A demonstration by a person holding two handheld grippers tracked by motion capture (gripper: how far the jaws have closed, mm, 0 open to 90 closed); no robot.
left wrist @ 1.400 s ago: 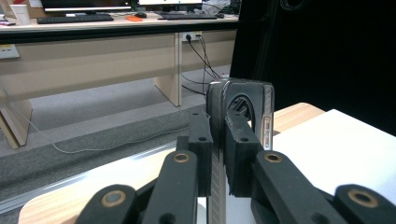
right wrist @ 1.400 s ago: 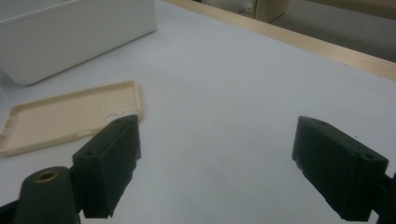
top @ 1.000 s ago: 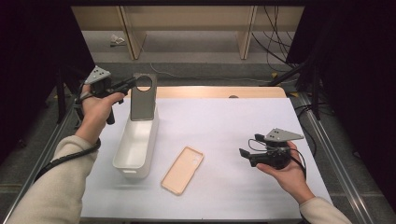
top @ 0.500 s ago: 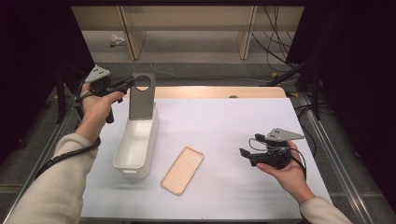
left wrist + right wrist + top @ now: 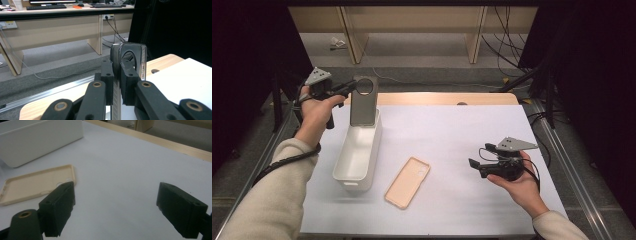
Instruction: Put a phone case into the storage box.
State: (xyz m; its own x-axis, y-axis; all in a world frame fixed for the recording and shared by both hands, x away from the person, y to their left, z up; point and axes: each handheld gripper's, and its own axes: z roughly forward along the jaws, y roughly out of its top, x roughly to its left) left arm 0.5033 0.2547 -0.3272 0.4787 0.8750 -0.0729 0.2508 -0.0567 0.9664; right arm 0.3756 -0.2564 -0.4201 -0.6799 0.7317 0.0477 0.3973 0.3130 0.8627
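My left gripper (image 5: pixel 346 90) clamps a dark phone (image 5: pixel 363 102) upright over the white bin's (image 5: pixel 357 155) far end. My right gripper (image 5: pixel 477 167) hovers with jaws spread above the white tabletop (image 5: pixel 452 135), near the tan case (image 5: pixel 407 182); desks (image 5: pixel 57 27) stand on grey carpet (image 5: pixel 422 55) beyond.

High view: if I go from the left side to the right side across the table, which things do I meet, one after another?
Left tongs shut on the dark phone → white bin → beige phone case → right tongs, open, in the right hand.
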